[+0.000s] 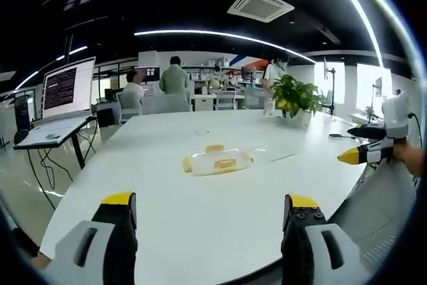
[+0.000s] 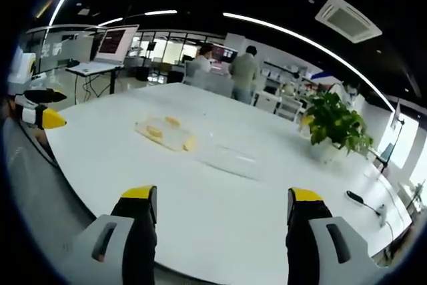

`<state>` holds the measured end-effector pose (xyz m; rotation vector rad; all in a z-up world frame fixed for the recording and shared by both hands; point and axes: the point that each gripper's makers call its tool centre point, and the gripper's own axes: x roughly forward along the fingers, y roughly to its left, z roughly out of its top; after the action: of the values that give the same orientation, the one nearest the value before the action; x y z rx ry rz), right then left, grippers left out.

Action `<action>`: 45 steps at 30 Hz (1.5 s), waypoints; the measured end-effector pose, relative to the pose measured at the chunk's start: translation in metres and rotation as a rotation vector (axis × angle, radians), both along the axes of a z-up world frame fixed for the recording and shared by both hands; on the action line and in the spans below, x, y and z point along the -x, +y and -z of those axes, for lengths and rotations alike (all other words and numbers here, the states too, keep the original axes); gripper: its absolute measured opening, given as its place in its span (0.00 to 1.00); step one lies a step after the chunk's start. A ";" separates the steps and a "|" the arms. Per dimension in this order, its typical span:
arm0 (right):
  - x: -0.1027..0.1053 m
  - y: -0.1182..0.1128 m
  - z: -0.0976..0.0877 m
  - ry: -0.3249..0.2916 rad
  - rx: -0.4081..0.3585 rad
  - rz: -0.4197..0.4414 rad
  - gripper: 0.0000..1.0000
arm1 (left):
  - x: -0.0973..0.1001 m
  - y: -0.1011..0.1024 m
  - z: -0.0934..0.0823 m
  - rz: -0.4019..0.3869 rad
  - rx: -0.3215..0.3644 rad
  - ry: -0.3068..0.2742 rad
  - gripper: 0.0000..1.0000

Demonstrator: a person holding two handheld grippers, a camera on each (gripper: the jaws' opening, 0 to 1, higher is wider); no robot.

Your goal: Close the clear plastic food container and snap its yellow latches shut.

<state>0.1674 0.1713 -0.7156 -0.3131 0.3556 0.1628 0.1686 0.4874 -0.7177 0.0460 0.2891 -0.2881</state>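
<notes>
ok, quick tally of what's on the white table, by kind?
Clear food container with yellow latches: 1
Clear lid lying flat beside it: 1
Potted plant: 1
Dark remote-like item near the far edge: 1
Total: 4
Both the left gripper and the right gripper are open, back from the table edge.

Large white table (image 1: 200, 185) filling the lower frame, potted plant (image 1: 297, 96) sitting right of centre, laptop on a stand (image 1: 63, 98) glowing at left, light strips (image 1: 227, 35) running across the dark ceiling, people (image 1: 175, 78) sitting at far desks.
</notes>
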 end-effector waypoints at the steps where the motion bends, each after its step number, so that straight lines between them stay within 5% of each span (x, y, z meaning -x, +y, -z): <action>1: 0.000 0.000 0.001 0.006 0.008 -0.002 0.77 | 0.000 0.000 0.001 -0.002 -0.003 0.004 0.87; 15: 0.002 0.003 0.009 0.045 0.044 -0.028 0.70 | 0.001 -0.002 0.003 0.011 -0.015 0.020 0.83; 21: 0.002 0.003 0.006 0.026 0.017 -0.026 0.76 | 0.001 -0.002 0.004 0.012 -0.020 0.026 0.82; 45: 0.004 0.005 0.008 0.037 0.035 -0.045 0.71 | 0.002 0.001 0.009 -0.003 -0.040 0.050 0.80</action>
<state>0.1633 0.1762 -0.7241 -0.3528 0.3880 0.2073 0.1667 0.4879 -0.7262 0.0778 0.3449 -0.2812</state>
